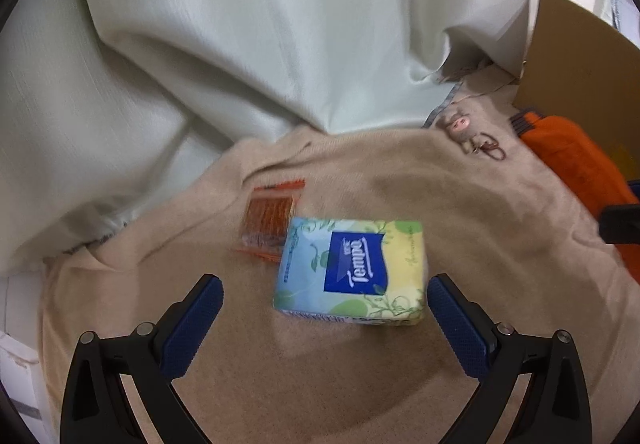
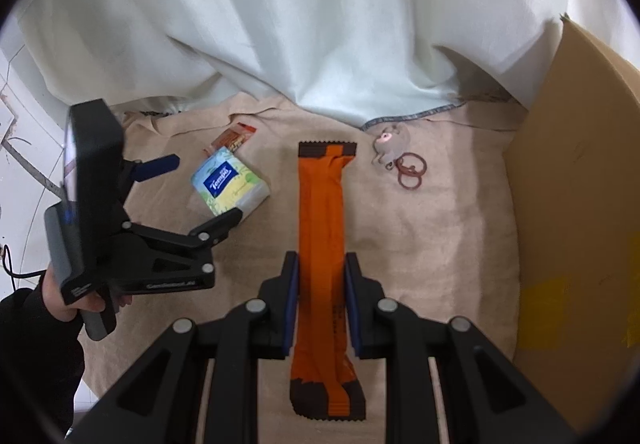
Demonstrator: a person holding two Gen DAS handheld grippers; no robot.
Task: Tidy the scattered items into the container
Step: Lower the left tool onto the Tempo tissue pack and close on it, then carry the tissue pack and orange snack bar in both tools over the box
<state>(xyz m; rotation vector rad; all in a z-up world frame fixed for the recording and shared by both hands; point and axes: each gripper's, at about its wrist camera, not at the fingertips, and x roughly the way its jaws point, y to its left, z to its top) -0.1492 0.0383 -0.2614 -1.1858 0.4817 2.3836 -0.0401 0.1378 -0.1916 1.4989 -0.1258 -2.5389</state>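
Observation:
A Tempo tissue pack (image 1: 348, 272) lies on the beige cloth (image 1: 460, 211), between the wide-apart fingers of my open left gripper (image 1: 324, 280); neither pad touches it. In the right wrist view, the left gripper (image 2: 204, 189) straddles the same tissue pack (image 2: 228, 183). My right gripper (image 2: 322, 264) is shut on a long orange snack bar (image 2: 320, 203), its pads pressing both sides. A small orange sachet (image 1: 272, 217) lies just behind the tissues. A keychain with a pink figure and rings (image 2: 396, 157) rests further right. The cardboard box (image 2: 580, 203) stands at the right.
A white curtain (image 2: 320, 23) hangs down onto the back of the cloth. A hand in a dark sleeve (image 2: 80, 300) holds the left gripper's handle. White floor (image 2: 24, 147) shows past the cloth's left edge. Yellow tape (image 2: 556, 308) marks the box wall.

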